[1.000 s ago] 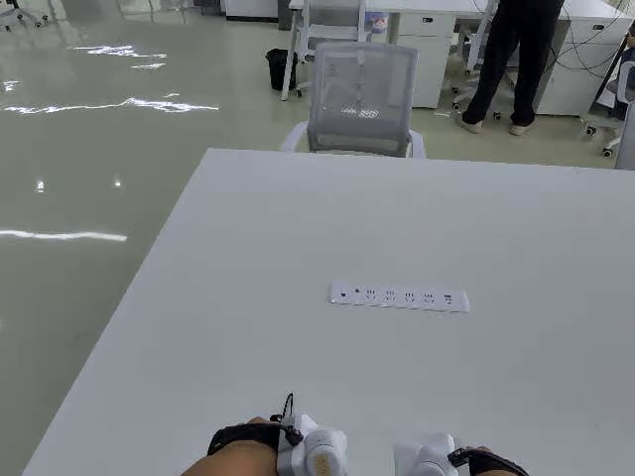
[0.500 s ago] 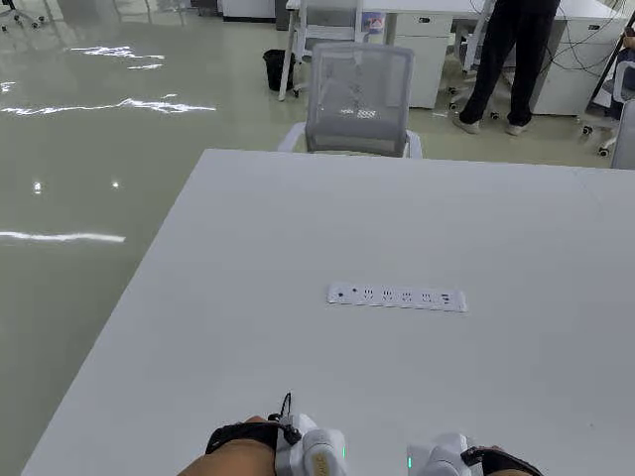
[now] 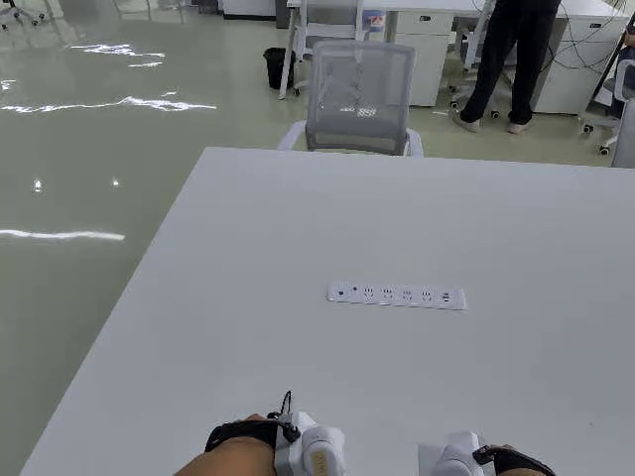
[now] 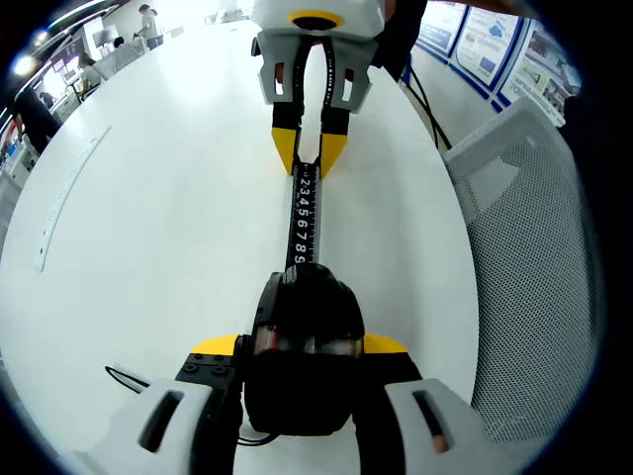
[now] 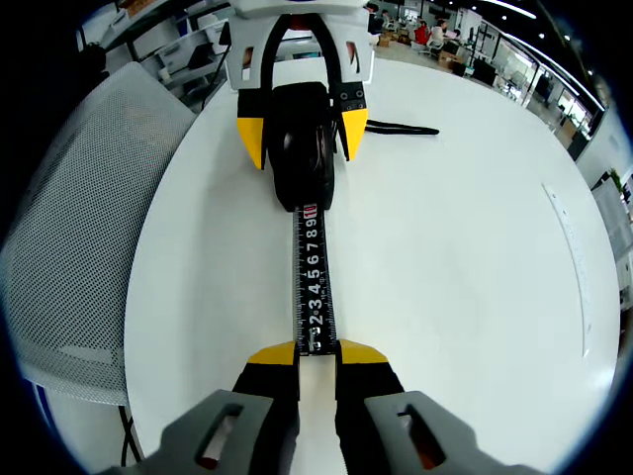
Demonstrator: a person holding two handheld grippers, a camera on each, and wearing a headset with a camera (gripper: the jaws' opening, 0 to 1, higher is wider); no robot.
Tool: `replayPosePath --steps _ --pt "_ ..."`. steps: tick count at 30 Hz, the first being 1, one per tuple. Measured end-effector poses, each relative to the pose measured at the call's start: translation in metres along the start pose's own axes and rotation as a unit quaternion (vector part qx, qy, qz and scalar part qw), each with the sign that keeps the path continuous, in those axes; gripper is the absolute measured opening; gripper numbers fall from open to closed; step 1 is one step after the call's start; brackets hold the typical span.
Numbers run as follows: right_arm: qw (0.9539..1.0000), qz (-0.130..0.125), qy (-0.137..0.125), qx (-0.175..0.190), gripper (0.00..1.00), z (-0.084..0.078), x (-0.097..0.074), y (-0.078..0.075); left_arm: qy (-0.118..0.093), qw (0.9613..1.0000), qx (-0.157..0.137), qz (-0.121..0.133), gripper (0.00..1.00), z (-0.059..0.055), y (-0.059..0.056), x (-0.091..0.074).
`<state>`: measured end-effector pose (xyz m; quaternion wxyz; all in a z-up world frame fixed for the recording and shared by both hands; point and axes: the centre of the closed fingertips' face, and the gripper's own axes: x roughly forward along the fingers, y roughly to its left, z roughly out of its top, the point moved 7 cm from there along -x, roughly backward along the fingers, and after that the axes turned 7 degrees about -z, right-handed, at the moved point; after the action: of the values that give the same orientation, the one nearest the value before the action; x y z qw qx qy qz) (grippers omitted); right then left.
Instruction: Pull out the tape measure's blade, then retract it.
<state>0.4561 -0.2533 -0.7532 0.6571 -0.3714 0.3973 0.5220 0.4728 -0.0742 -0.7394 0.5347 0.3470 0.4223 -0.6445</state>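
Your left gripper (image 4: 300, 345) is clamping the black tape measure (image 4: 302, 381) by its sides, with the yellow jaw tips pressing on either flank of the case. Your right gripper (image 5: 316, 353) is pinching the free end of the blade (image 5: 314, 277), its jaws drawn narrow on it. You are holding the two grippers facing each other over the near edge of the white table (image 3: 248, 297). The blade is running straight between them, showing the numbers up to nine. A black strap (image 5: 396, 128) is trailing on the table beside the case. A power strip (image 3: 397, 296) is lying farther out, well apart from the grippers, and a mesh chair (image 3: 359, 94) is standing at the far side.
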Motion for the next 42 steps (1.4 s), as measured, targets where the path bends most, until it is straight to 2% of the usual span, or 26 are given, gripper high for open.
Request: replayPosePath --steps 42 --pt "0.9998 -0.005 0.014 0.010 0.11 -0.029 -0.013 -0.004 0.003 1.0000 -0.002 0.001 0.39 -0.003 0.002 -0.001"
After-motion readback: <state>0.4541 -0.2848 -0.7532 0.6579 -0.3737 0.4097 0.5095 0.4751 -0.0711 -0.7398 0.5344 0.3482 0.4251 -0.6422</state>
